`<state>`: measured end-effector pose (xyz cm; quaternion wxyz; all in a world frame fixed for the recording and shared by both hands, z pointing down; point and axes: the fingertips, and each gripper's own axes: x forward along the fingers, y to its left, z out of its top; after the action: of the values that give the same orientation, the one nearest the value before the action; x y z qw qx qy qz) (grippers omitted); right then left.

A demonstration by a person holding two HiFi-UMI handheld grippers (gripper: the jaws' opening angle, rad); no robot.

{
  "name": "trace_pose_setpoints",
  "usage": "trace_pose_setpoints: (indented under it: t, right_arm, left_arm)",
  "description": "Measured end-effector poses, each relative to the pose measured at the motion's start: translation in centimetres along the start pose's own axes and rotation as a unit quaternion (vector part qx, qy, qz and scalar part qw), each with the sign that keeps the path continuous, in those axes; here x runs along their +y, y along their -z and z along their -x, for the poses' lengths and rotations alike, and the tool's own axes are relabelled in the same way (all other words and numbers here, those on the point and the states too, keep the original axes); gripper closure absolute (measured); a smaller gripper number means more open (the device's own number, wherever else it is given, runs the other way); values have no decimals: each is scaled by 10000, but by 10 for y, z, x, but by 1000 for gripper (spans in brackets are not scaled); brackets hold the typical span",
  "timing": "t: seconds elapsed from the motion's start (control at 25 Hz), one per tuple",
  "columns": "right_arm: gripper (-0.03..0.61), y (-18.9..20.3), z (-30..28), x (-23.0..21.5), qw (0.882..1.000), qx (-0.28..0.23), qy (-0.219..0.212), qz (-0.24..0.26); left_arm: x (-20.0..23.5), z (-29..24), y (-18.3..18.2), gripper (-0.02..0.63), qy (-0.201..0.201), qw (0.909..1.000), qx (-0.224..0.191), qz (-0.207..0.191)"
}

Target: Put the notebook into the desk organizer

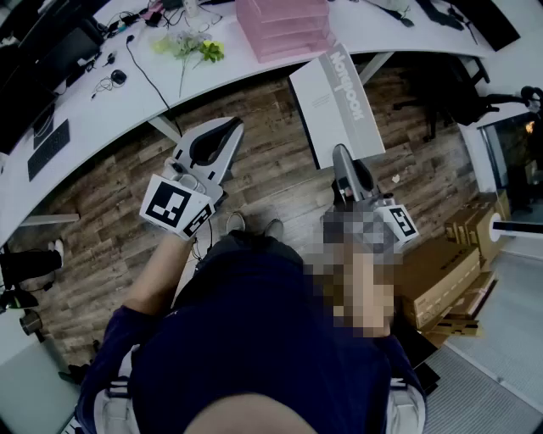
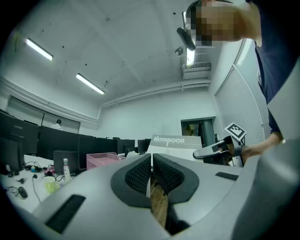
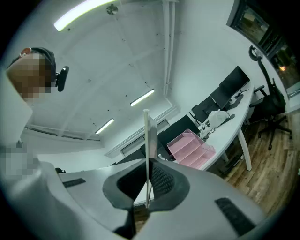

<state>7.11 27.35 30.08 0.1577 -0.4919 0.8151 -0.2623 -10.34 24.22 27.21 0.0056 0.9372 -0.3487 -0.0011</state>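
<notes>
R gripper (image 1: 344, 161) fingers (image 3: 161, 180) pinch notebook (image 1: 335, 102) edge; organizer (image 1: 284, 30) on bench (image 1: 85, 110), 11 o'clock of it. L gripper (image 1: 210, 151) fingers pressed together, empty.

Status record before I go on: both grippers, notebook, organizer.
left gripper: shut, empty
right gripper: shut on the notebook's edge
notebook: held up by one edge, in front of the desk
organizer: pink, on the desk, beyond the notebook
task: notebook not yet in the organizer
</notes>
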Motion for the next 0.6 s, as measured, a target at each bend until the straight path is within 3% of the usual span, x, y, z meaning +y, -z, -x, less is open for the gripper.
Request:
trace_pose_setpoints:
  t: [0.6]
  right_arm:
    - [566, -7, 4, -11, 10000, -32, -9, 21]
  left_arm:
    - [-7, -11, -1, 575, -11, 10000, -8, -16]
